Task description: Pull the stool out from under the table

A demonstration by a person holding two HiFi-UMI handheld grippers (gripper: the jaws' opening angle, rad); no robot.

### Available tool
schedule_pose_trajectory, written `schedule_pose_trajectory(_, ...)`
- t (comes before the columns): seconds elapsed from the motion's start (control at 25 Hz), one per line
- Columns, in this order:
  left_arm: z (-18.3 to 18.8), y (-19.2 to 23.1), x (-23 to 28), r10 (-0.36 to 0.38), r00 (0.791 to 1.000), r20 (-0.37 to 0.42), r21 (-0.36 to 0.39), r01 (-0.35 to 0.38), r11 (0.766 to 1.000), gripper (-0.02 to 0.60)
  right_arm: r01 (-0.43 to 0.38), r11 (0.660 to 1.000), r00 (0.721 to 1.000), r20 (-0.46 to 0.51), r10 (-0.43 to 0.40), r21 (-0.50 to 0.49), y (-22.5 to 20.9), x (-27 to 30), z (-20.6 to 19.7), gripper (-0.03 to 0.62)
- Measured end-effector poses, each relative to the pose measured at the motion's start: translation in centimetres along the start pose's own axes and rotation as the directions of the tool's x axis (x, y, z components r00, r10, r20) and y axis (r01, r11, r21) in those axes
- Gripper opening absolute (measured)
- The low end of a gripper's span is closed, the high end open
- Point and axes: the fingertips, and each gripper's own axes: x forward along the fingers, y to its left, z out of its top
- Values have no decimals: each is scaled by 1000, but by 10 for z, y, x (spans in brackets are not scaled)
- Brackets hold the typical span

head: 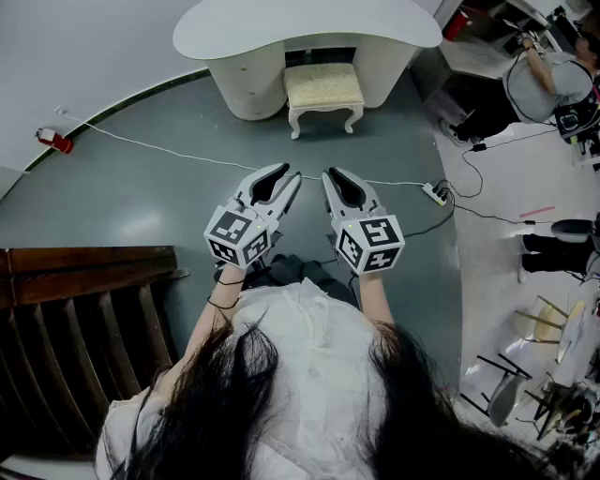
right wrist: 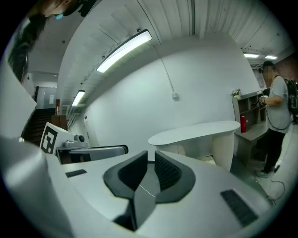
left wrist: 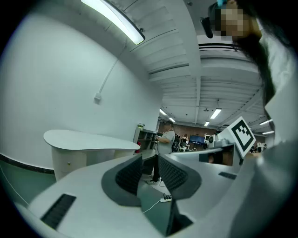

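I see the stool (head: 323,86) tucked partway under the white counter (head: 309,26). Its rear is hidden by the top and only its cushion and two front legs show. In the gripper views I can barely make it out. Well short of it, my left gripper (head: 287,180) and right gripper (head: 330,178) hang side by side above the grey floor (head: 141,187), jaws closed on nothing.
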Motion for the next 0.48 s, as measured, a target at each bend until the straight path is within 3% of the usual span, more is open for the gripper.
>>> schedule_pose_trajectory(0.48,-3,-7,-2,13,1000,-1,-3,-13,1000,120,11,1000,999,36,-11,-4,-6,-16,5,61)
